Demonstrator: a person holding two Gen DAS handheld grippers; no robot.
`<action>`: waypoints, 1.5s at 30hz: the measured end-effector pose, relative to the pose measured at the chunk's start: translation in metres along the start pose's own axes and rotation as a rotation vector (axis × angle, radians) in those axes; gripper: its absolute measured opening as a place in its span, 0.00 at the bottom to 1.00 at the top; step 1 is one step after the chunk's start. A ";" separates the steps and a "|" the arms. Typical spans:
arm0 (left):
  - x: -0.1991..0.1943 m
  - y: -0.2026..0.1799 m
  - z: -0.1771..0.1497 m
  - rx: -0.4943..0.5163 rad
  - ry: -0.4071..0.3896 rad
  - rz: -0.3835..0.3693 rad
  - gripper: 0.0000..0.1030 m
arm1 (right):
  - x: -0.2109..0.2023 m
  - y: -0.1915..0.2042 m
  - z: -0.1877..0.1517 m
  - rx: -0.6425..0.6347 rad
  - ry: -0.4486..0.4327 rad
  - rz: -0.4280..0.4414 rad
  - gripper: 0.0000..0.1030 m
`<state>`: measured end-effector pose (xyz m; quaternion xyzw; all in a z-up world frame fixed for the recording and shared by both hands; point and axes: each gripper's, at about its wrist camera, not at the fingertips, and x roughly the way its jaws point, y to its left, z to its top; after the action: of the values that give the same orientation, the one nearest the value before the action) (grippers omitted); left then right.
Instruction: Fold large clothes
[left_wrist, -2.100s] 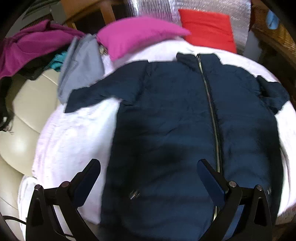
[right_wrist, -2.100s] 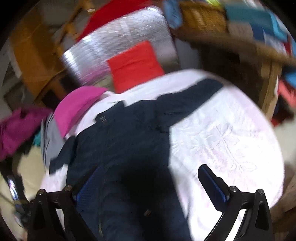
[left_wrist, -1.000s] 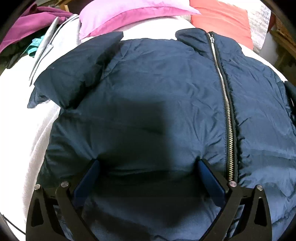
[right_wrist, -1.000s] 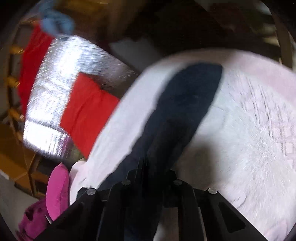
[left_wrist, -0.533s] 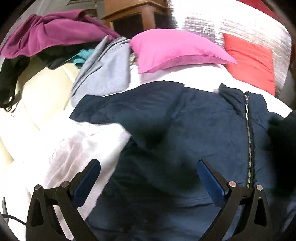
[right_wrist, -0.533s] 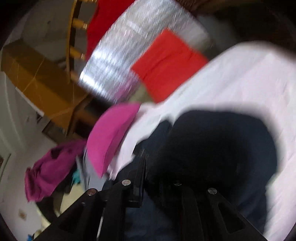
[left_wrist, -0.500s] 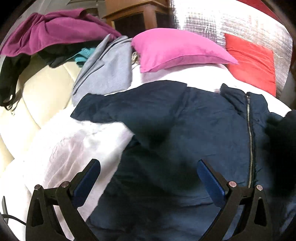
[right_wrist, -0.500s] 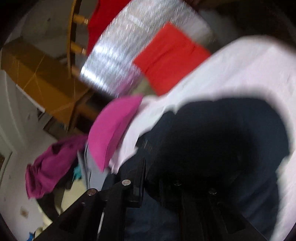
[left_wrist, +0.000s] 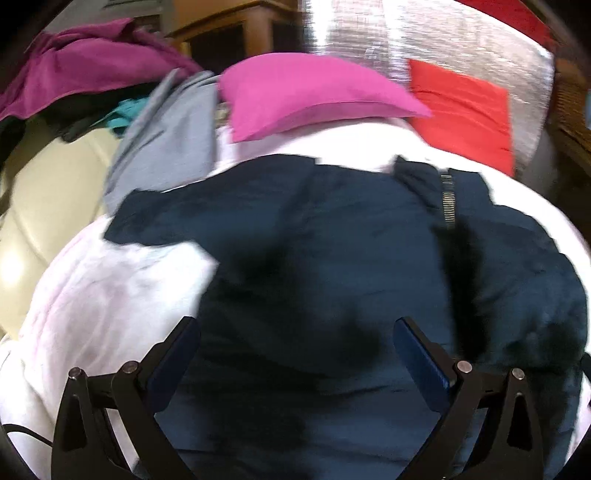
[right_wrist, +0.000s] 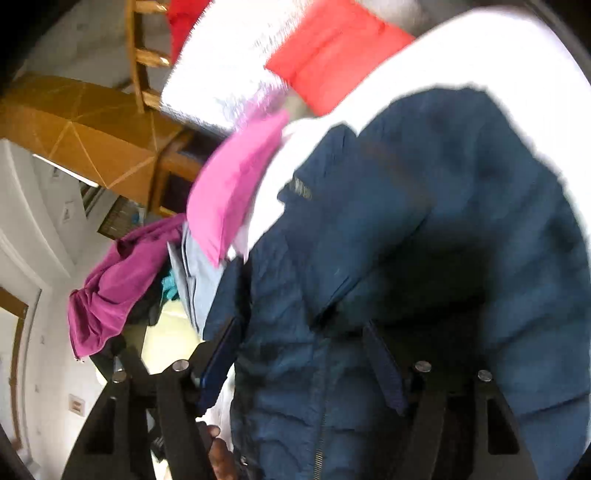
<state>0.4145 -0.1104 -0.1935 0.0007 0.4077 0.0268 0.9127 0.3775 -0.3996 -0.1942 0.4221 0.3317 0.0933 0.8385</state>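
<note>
— White quilted bedspread (left_wrist: 110, 295), centre frame: where's the jacket?
— Puffy navy zip jacket (left_wrist: 332, 258) sprawls there; left gripper (left_wrist: 295, 347) gapes empty, right gripper (right_wrist: 299, 354) just released, jaws spread.

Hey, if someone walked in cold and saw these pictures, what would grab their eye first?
The big navy jacket spread zipper-up across the white bedcover fills both views, one sleeve folded in over its front. Behind it, a bright pink pillow and a red cushion stand out at the far edge.
</note>
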 end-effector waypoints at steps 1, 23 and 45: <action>-0.001 -0.007 0.001 0.012 -0.009 -0.018 1.00 | -0.012 -0.007 0.007 0.002 -0.042 -0.040 0.71; 0.026 -0.118 0.011 0.234 -0.011 -0.292 0.10 | 0.009 -0.102 0.032 0.161 -0.232 -0.302 0.37; 0.045 0.049 0.055 -0.148 0.027 0.107 0.58 | 0.081 -0.025 0.037 0.182 -0.035 -0.222 0.73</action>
<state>0.4830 -0.0582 -0.1887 -0.0454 0.4161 0.1058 0.9020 0.4601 -0.4038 -0.2367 0.4588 0.3687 -0.0377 0.8076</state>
